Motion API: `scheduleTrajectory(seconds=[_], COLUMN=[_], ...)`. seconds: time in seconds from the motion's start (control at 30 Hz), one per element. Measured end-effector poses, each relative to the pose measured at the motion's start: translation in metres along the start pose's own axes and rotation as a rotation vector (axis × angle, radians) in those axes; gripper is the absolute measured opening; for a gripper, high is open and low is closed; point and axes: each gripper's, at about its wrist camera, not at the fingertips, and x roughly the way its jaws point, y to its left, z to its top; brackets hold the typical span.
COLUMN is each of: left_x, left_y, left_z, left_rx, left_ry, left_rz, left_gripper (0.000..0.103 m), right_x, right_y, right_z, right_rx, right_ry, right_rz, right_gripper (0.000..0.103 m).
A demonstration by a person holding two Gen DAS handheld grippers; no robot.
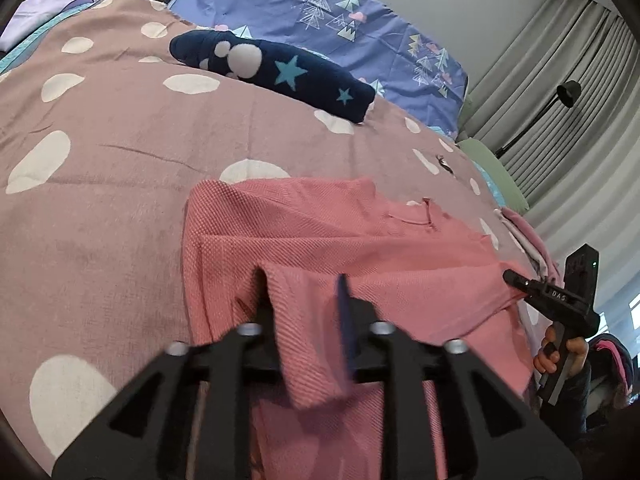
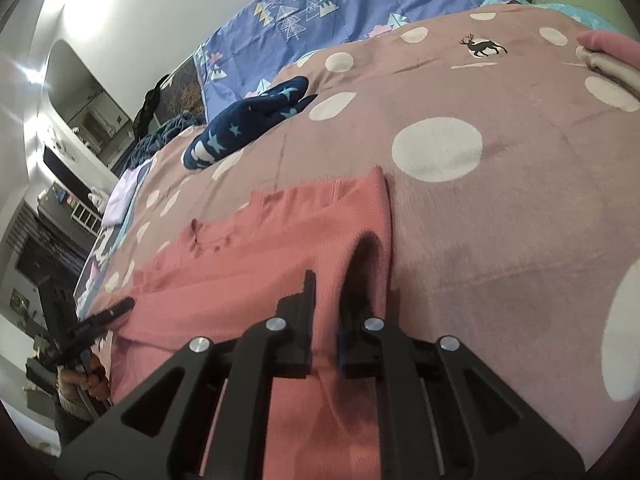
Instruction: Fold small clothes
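Gripping the pink garment [image 1: 320,240], the right gripper's [image 2: 326,320] jaws clamp it; the left gripper's [image 1: 304,304] stand slightly apart around a fold.

Home bedroom, bed with spotted pink blanket [image 1: 120,152], patterned blue sheet [image 1: 340,24], grey curtains [image 1: 560,80], floor lamp [image 1: 568,94]

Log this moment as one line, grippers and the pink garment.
left gripper: fabric between jaws | right gripper: pinching cloth | pink garment: on dotted blanket

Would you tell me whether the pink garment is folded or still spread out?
Partly folded: the pink garment lies doubled on the bedspread, near edge still lifted between both grippers.
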Motion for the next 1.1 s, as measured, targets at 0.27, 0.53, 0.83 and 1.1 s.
scheduleTrajectory(seconds=[0.27,0.53,0.83,1.1], left_x=[-0.02,0.0,0.01,0.045], left_y=[-0.006,0.005,0.007,0.026], left_z=[-0.015,0.059,0.062,0.068], left_rx=[0.004,-0.031,0.062,0.126], left_ry=[-0.014,-0.153,-0.13,-0.012], left_rz=[-0.065,-0.04,0.075,0.186], left_gripper=[0.004,0.011,0.056,0.054], right_x=[-0.016,0.007,0.018,0.047], right_y=[0.004,-0.012,-0.005,-0.002], right_z=[-0.011,0.051,0.063,0.076], right_rx=[-0.021,0.163,-0.028,-0.148], right_ry=[0.004,-0.056,-0.051,0.001], right_rz=[0.018,0.122,-0.023,-0.106], right_gripper=[0.004,0.014,0.02,0.038])
